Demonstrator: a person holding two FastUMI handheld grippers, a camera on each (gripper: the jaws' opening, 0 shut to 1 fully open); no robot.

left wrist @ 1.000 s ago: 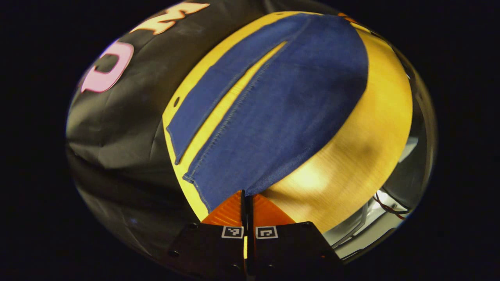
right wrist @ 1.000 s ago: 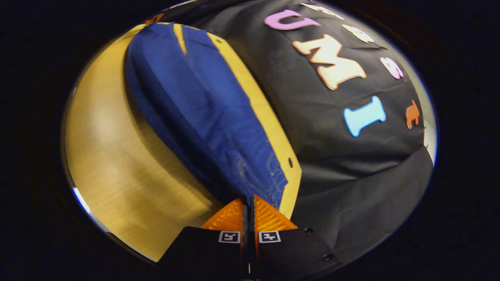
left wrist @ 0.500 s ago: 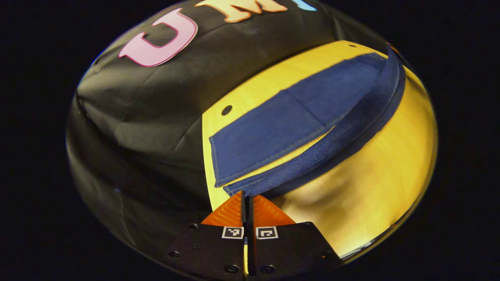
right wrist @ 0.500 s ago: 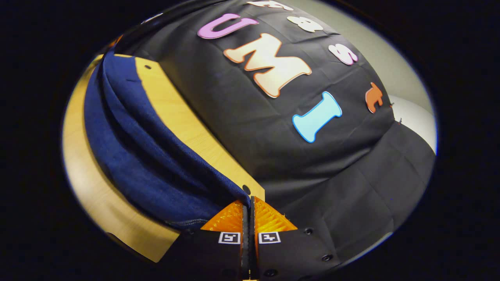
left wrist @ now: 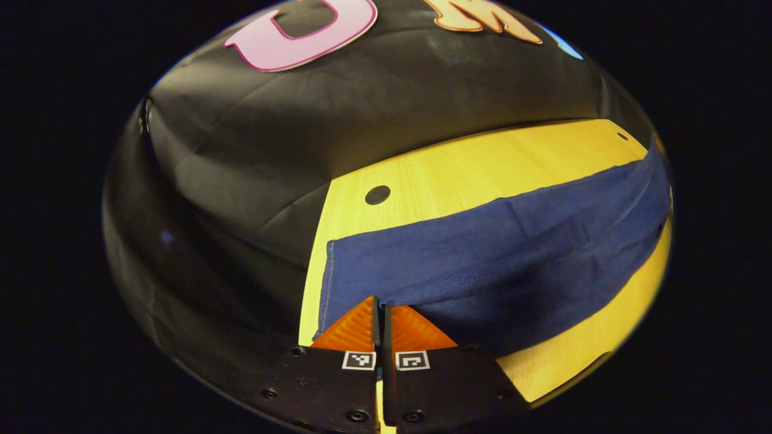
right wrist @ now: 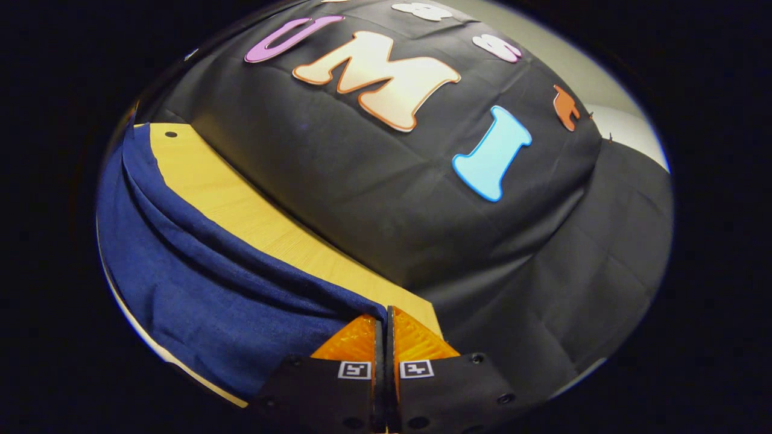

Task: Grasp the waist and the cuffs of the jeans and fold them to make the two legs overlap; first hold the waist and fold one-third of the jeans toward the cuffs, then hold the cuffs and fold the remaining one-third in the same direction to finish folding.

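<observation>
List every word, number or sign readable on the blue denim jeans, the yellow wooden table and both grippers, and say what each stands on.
On the blue denim jeans: no text visible.
On the yellow wooden table: none, just a dark round hole.
On the left gripper: two square black-and-white coded markers, patterns, not words.
On the right gripper: two like markers, no words.

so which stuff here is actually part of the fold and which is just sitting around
Part of the job:
- jeans, one leg laid over the other
- left tool, shut on the jeans at the cuff end
- right tool, shut on the jeans edge

Just there:
- wooden table
- hole in the table
- black cloth wall
</observation>
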